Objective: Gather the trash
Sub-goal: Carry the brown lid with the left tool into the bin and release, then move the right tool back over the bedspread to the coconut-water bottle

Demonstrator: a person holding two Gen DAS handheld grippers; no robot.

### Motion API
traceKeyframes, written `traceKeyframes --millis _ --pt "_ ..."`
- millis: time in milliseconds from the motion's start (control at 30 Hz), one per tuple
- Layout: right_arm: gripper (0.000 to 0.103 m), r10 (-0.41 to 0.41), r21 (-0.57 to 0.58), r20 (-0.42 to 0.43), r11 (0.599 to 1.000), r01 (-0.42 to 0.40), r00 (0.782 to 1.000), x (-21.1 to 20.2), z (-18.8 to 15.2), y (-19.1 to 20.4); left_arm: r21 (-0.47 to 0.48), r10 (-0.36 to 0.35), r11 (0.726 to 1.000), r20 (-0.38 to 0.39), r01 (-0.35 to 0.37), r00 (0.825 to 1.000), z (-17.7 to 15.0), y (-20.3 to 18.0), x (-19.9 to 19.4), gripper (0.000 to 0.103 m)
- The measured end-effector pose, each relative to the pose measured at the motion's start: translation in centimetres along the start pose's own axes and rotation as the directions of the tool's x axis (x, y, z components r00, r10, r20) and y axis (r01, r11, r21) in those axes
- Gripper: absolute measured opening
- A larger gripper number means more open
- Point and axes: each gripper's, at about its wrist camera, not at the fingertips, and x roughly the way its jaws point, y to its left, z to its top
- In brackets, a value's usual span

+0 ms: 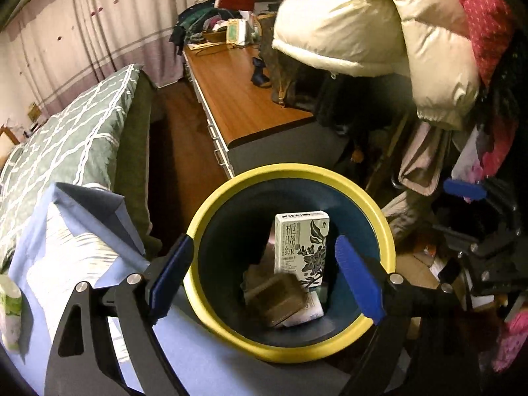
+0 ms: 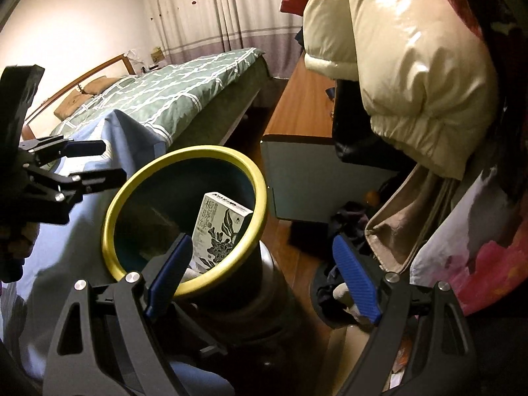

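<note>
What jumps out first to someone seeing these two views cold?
The yellow-rimmed bin at centre, seen from above in the left wrist view, with a white floral-print carton upright inside and a blurred brownish item beside it. The left gripper hangs open over the bin, nothing between its blue fingers. A cream puffer jacket hangs at upper right, above the wooden desk.

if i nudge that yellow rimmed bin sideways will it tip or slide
Probably it slides before it tips. The bin looks like thin plastic and holds only a carton and a few scraps, so it is likely light. It stands taller than wide in the right wrist view, so a push at the rim could topple it; the upright carton would likely fall over first.
</note>
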Motion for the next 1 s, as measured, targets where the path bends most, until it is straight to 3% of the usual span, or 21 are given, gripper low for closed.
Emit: traceKeyframes --millis 200,300,500,600,800,900,1000 --pt "0.082 0.01 -0.006 -0.009 1.0 -0.01 1.0 0.4 0.0 0.8 -0.09 0.027 0.996 0.092 -0.019 0.995 -2.2 2.8 -5.7 0.09" --pt "0.082 0.021 -0.019 -0.013 1.0 -0.022 1.0 0.6 0.1 1.8 -0.164 0.064 0.986 0.143 -0.04 0.988 -5.0 4.9 -9.4 0.092" --pt "0.082 0.077 -0.077 -0.026 0.994 -0.078 0.997 1.0 0.6 5.7 -0.306 0.195 0.942 0.162 -0.138 0.967 -13.5 9.6 -16.0 0.093" --pt "0.082 0.114 -0.113 -0.034 0.987 -0.117 0.993 1.3 1.2 8.5 -0.364 0.292 0.904 0.14 -0.225 0.946 -18.1 11.9 -19.0 0.093" --pt "0.082 0.199 -0.197 -0.038 0.959 -0.203 0.979 1.6 3.8 15.7 -0.485 0.486 0.786 0.102 -0.383 0.868 -26.5 17.5 -24.8 0.093" --pt "0.082 0.24 -0.255 -0.04 0.936 -0.242 0.97 2.1 5.7 20.6 -0.568 0.586 0.692 0.079 -0.446 0.807 -30.5 21.1 -27.4 0.093" --pt "0.082 0.273 -0.294 -0.041 0.916 -0.273 0.961 2.8 7.5 24.8 -0.623 0.635 0.628 0.064 -0.467 0.77 -33.3 23.5 -28.9 0.093"
